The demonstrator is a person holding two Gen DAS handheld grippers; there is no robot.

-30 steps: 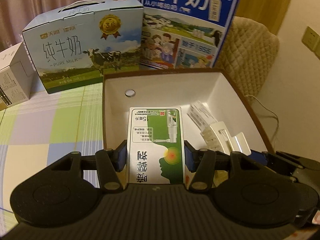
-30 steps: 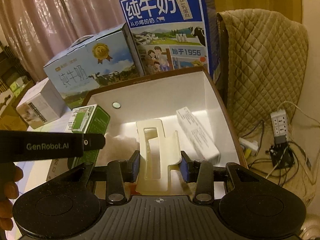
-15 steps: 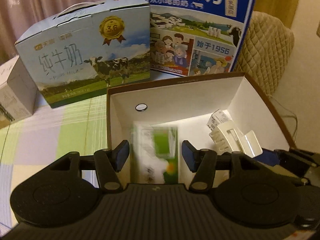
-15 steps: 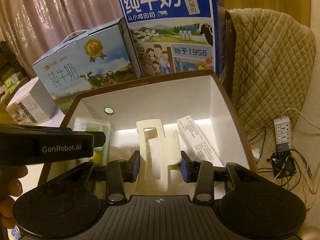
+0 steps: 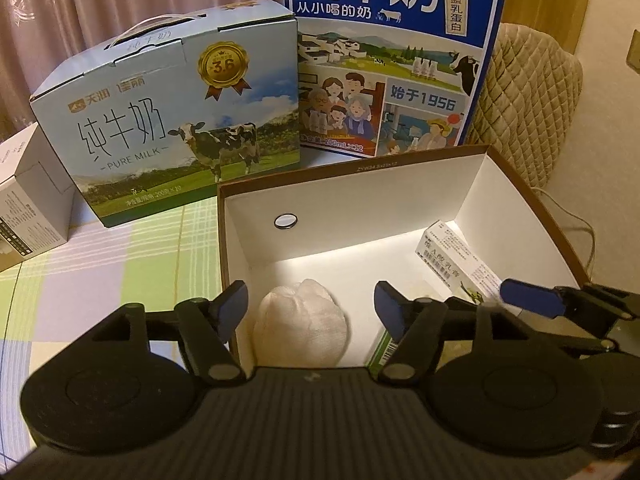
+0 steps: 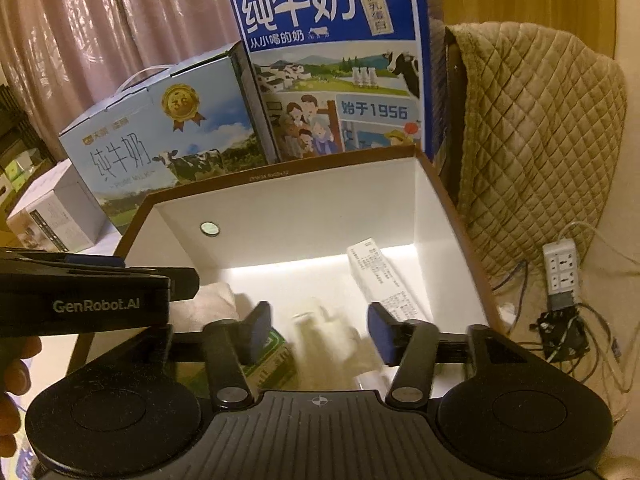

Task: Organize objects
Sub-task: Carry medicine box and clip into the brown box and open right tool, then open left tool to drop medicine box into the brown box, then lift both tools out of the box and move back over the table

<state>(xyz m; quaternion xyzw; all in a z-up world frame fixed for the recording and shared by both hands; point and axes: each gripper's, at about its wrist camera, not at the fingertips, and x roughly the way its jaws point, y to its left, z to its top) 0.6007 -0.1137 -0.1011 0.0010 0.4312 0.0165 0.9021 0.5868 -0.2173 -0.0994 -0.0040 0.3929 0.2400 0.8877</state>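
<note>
Left gripper (image 5: 310,304) and right gripper (image 6: 318,326) were both spread wide, holding nothing, above the brown-rimmed box (image 6: 452,196). A blurred cream plastic piece (image 6: 324,336) lay inside, beside the green carton (image 6: 268,360).

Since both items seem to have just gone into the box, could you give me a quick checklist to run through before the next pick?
1. Left gripper open and empty: ok.
2. Right gripper open: ok.
3. Green carton inside the open box: ok.
4. Cream plastic holder settled in the box: cannot tell, it is blurred.
5. White medicine box and white pouch lying in the box: ok.
6. Next item to pick visible on the checked cloth: cannot tell.
</note>
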